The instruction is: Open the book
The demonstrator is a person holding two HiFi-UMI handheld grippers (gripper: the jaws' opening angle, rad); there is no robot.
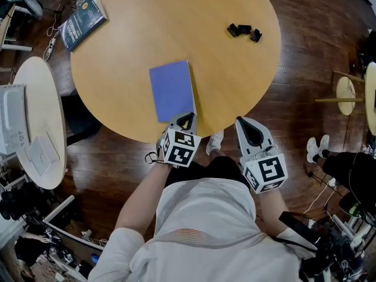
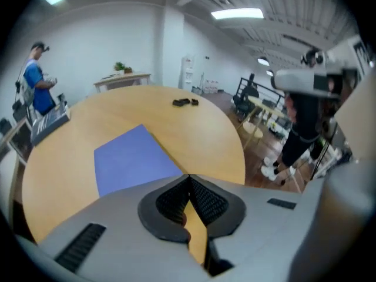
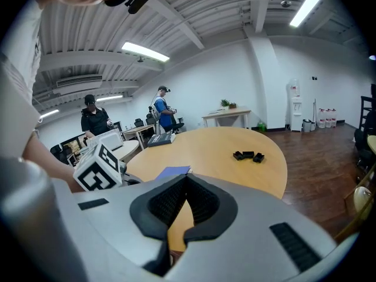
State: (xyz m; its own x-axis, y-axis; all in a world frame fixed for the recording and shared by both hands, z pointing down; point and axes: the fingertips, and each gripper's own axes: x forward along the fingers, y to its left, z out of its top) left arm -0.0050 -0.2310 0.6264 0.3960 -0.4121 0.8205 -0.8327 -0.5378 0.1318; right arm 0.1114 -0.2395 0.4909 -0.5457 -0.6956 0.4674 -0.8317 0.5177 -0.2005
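A closed blue book [image 1: 172,91] lies flat on the round wooden table [image 1: 129,51], near its front edge. My left gripper [image 1: 187,116] is shut and empty, its tip at the book's near right corner; I cannot tell whether it touches. In the left gripper view the book [image 2: 132,157] lies just ahead and to the left of the closed left gripper [image 2: 189,177]. My right gripper [image 1: 243,121] hovers shut and empty at the table's front edge, to the right of the book. The right gripper view shows the book [image 3: 173,171] beyond the right gripper [image 3: 187,177].
Small black parts [image 1: 244,31] lie at the table's far right. A dark book [image 1: 82,21] rests at its far left edge. A smaller round table [image 1: 36,122] with white items stands to the left. Two people [image 3: 161,111] stand at desks in the background.
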